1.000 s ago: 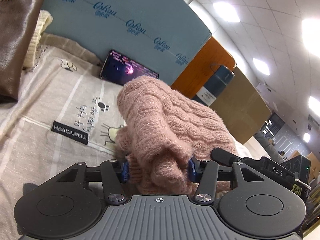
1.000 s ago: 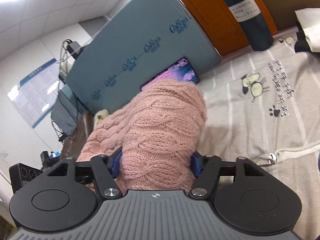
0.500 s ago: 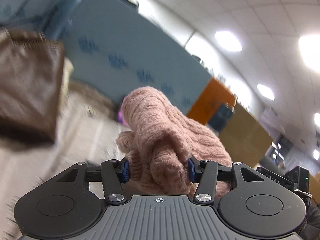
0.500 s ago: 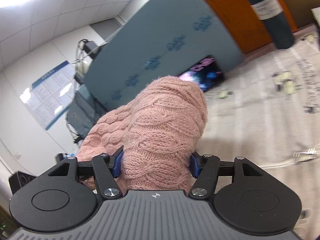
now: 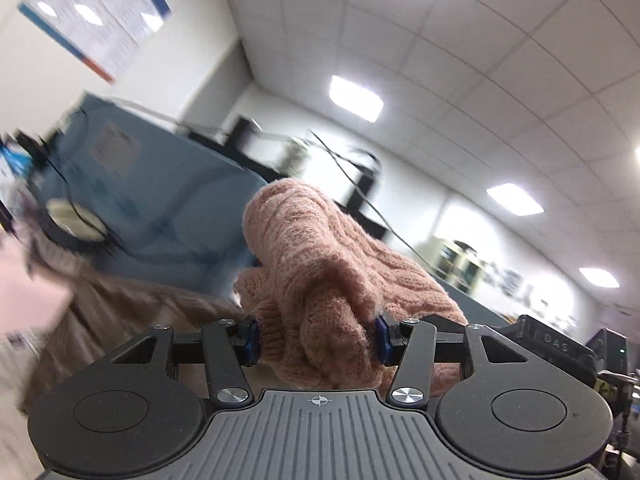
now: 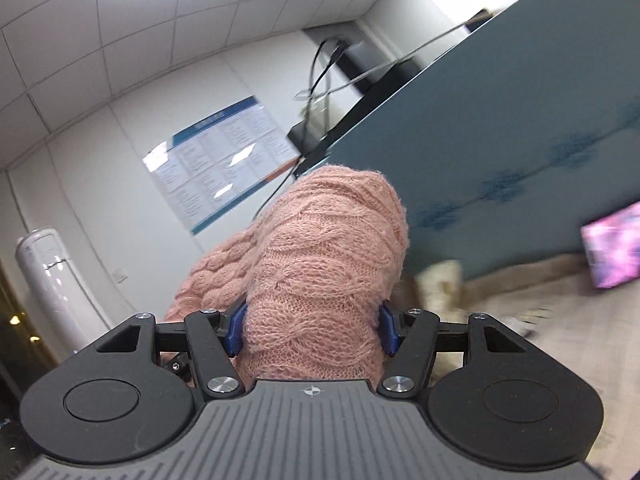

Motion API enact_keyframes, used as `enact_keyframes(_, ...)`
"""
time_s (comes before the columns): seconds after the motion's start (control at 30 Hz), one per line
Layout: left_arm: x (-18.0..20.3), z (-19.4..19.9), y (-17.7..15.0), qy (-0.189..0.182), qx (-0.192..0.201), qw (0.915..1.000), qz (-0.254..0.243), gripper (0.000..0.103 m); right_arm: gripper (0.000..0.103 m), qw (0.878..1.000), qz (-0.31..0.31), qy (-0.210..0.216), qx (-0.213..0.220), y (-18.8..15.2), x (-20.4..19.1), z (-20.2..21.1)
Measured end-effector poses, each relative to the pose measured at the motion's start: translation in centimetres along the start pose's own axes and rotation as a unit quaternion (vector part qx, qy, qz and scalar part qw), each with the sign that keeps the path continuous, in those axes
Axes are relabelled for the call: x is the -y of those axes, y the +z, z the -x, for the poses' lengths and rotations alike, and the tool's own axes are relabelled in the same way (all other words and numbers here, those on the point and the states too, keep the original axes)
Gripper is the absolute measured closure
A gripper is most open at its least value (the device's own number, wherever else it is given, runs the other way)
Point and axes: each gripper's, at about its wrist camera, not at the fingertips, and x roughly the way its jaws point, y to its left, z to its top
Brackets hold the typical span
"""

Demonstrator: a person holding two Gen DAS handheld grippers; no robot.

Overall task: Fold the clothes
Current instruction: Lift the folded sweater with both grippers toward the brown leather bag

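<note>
In the left wrist view, a bunched fold of the pink cable-knit sweater [image 5: 320, 280] is clamped by the left gripper [image 5: 316, 338], whose blue pads [image 5: 251, 340] are pressed into the wool from both sides, with the jaws held partly apart by the thickness of the knit. The sweater is raised in front of the camera, against a background of ceiling panels [image 5: 460, 60] and lit ceiling lights [image 5: 356, 98]. A blue partition [image 5: 160, 208] is seen behind and to the left, heavily blurred, and a wall poster [image 5: 96, 16] is seen at upper left. A black device marked DAS [image 5: 556, 346] is visible at the right edge.

In the right wrist view, another thick part of the same sweater [image 6: 320, 272] is gripped by the right gripper [image 6: 312, 328]; its blue pads [image 6: 236, 330] are sunk into the knit on either side, the jaws likewise kept apart by the fabric. The garment is held up before the blue partition [image 6: 500, 152] and a wall poster [image 6: 220, 160]. A white standing air conditioner [image 6: 52, 276] is seen at left, a glowing phone screen [image 6: 612, 248] at right, and a beige bed cover [image 6: 568, 332] at lower right, blurred.
</note>
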Motion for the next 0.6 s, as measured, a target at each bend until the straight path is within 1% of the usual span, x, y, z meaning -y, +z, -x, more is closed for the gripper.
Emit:
enact_keyframes(0.03, -0.6, -0.6, 0.5, 0.010, 0.006, 0.9999, -0.001, 0.053, 0.045, 1.000, -0.005, 0.007, -0.003, 0.2, -0.2, -1.4)
enact_keyframes(0.13, -3.0, -2.7, 1.3, 0.031, 0.013, 0.9991, 0.025, 0.053, 0.045, 1.000, -0.020, 0.018, -0.008, 0.9, -0.2, -4.9)
enact_keyframes(0.23, -5.6, -3.8, 0.5, 0.057, 0.015, 0.9973, 0.043, 0.053, 0.045, 0.999, -0.025, 0.011, -0.017, 1.2, 0.4, -7.7)
enact_keyframes(0.3, -7.1, -4.6, -0.6, 0.082, 0.015, 0.9954, 0.048, 0.053, 0.044, 0.999, -0.028, 0.002, -0.022, 1.0, 1.1, -9.4)
enact_keyframes(0.37, -8.3, -5.9, -1.5, 0.114, -0.006, 0.9928, 0.034, 0.052, 0.044, 1.000, -0.021, -0.003, -0.020, 0.5, 2.1, -10.8)
enact_keyframes(0.4, -8.8, -6.5, -2.0, 0.127, -0.017, 0.9913, 0.030, 0.051, 0.044, 1.000, -0.018, -0.012, -0.018, 0.1, 2.7, -11.4)
enact_keyframes(0.47, -9.6, -7.3, -2.5, 0.145, -0.026, 0.9884, 0.038, 0.048, 0.043, 0.999, -0.028, -0.033, -0.019, -0.5, 4.1, -12.5)
enact_keyframes(0.5, -9.8, -7.6, -2.6, 0.150, -0.025, 0.9876, 0.039, 0.042, 0.043, 0.998, -0.032, -0.043, -0.020, -0.8, 4.7, -13.0)
enact_keyframes(0.53, -10.0, -7.9, -2.7, 0.155, -0.023, 0.9868, 0.040, 0.039, 0.040, 0.998, -0.037, -0.055, -0.019, -1.0, 5.2, -13.3)
enact_keyframes(0.6, -10.2, -8.7, -2.8, 0.173, -0.028, 0.9840, 0.029, 0.034, 0.039, 0.996, -0.038, -0.073, -0.021, -1.3, 6.1, -14.0)
